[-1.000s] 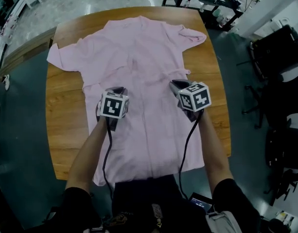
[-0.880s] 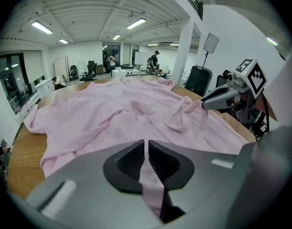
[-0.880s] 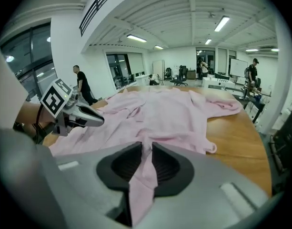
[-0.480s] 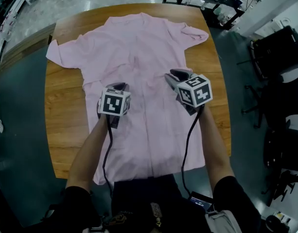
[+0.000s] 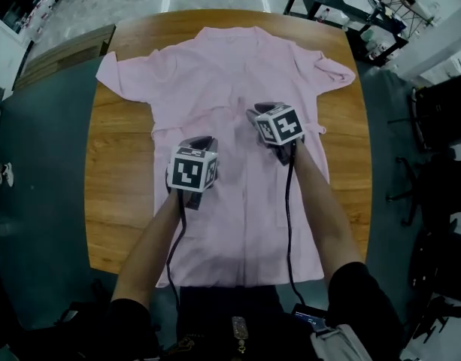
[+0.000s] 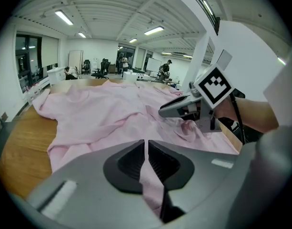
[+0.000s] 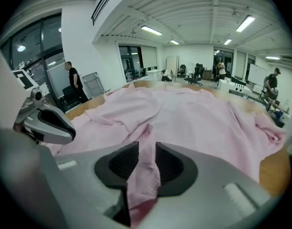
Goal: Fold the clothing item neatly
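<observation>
**Right gripper slides in across the pink shirt, both jaws on cloth**

Since a second ago, the right gripper (image 5: 260,111) has come in from the shirt's right edge toward its middle. It now sits much nearer the left gripper (image 5: 198,141), which is planted at the same spot on the left half of the shirt as before.

The right jaws have just been opening, and they now stand partly apart. A thick, bunched ridge of pink fabric stands up in the gap and fills it from pad to pad. It looks clamped rather than loose, though the bunching hides the pad faces, so call that likely.

The left jaws are almost together. Only a thin slit shows between them, and a narrow fold of the same fabric is pinched in it.

The pink shirt (image 5: 215,66) lies spread front-up on the round wooden table (image 5: 121,171), collar at the far side and hem hanging over the near edge. From both pairs of jaws the cloth runs away toward the collar, rumpled between the two grippers, with the sleeves (image 5: 123,72) flung out to either side.
</observation>
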Tool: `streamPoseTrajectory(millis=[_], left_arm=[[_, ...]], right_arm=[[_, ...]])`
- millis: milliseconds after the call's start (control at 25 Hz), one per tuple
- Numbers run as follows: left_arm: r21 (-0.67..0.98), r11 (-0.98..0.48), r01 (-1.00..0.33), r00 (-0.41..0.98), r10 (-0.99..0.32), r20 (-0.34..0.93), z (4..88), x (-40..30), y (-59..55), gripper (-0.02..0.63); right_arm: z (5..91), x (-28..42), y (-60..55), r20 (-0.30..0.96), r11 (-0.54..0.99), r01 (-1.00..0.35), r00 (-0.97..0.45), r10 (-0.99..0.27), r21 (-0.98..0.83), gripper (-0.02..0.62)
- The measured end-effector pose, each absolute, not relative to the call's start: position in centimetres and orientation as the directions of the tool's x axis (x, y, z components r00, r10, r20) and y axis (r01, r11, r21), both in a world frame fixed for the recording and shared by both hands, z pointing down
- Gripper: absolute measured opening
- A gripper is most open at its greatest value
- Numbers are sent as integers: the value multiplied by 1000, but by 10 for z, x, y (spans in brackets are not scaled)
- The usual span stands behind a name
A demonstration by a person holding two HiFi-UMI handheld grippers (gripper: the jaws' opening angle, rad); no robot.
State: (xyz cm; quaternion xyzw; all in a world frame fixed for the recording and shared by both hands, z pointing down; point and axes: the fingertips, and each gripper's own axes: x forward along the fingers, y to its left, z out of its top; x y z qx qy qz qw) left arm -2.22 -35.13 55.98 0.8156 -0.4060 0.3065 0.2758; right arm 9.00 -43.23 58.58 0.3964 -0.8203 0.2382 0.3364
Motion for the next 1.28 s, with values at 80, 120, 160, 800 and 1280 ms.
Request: streamPoseTrajectory(millis=[80, 120, 160, 800, 1280], left_arm=[[202, -514, -834, 481, -498, 721, 559, -30, -352, 32], [201, -511, -836, 479, -500, 722, 560, -36, -352, 32], [201, -506, -839, 476, -502, 722, 561, -42, -352, 32], [147, -419, -896, 399, -614, 681, 526, -112, -353, 32], [126, -399, -908, 370, -625, 687, 527, -133, -353, 29]], right_arm=[[592, 86, -434, 768, 580, -805, -449, -458, -124, 63], [592, 83, -433, 771, 587, -800, -450, -450, -124, 14], [589, 79, -433, 768, 594, -794, -458, -448, -127, 9], [451, -53, -362, 512, 799, -590, -725, -461, -116, 8], [480, -110, -279, 539, 876, -423, -806, -245, -233, 8]])
